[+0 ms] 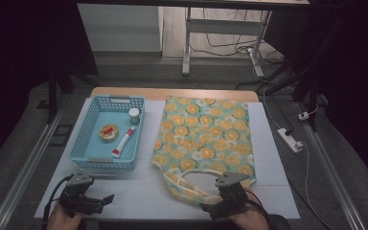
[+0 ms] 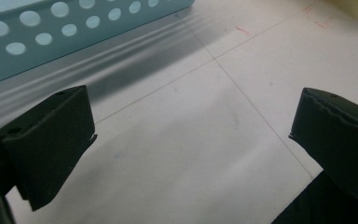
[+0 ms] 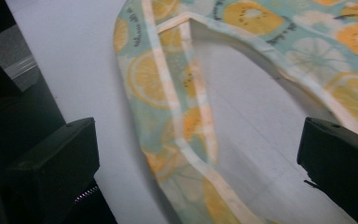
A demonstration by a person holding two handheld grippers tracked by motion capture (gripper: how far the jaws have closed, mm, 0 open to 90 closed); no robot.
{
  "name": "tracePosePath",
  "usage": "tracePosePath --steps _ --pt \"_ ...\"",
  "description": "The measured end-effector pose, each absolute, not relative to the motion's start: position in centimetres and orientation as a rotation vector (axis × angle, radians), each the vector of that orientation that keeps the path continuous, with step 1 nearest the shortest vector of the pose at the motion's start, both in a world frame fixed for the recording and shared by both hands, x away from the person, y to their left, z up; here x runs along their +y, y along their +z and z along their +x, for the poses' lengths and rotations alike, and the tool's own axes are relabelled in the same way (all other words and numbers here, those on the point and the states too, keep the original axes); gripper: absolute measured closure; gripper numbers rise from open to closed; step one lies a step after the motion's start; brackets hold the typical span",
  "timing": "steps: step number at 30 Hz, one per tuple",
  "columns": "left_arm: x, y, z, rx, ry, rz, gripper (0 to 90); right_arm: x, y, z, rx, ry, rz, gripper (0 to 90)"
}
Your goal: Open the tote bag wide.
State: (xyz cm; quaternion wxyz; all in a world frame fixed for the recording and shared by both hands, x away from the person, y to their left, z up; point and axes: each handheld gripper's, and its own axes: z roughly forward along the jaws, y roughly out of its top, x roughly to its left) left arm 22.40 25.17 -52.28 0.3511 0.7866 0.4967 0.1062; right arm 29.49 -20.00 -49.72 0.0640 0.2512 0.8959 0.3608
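On white table (image 1: pixel 278 158): fruit-print bag (image 1: pixel 206 134), blue basket (image 1: pixel 88 139); dim room beyond

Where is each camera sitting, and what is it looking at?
High view: sits above the person's side, looking forward and down on the table, blue basket and fruit-print bag; both hands and grippers show at the bottom.
Left gripper view: rides the left gripper, looking at bare table beside the basket; its open jaws show.
Right gripper view: rides the right gripper, looking at the bag's handle; open jaws show.
Shared: high and right gripper views both show the bag.
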Motion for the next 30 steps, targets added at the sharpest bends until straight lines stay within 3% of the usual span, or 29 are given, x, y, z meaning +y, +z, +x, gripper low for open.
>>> tracePosePath --steps 13,17,20,23,30 --pt "25.2 -52.3 22.4 1.285 0.273 2.035 0.0 -18.1 -51.2 28.6 2.755 0.979 0.659 3.1" --pt "25.2 -52.3 22.4 1.285 0.272 2.036 0.0 -17.9 -51.0 28.4 2.756 0.973 0.611 16.1" --pt "25.2 -52.3 22.4 1.285 0.272 2.038 0.0 -17.9 -50.6 28.4 2.78 1.013 0.587 36.6" --pt "25.2 -52.3 22.4 1.284 0.27 2.039 0.0 -17.9 -50.7 28.5 2.813 1.001 0.573 48.5" --pt "25.1 -52.3 22.4 1.282 0.269 2.043 0.0 -17.8 -50.9 28.5 2.84 0.942 0.53 69.2"
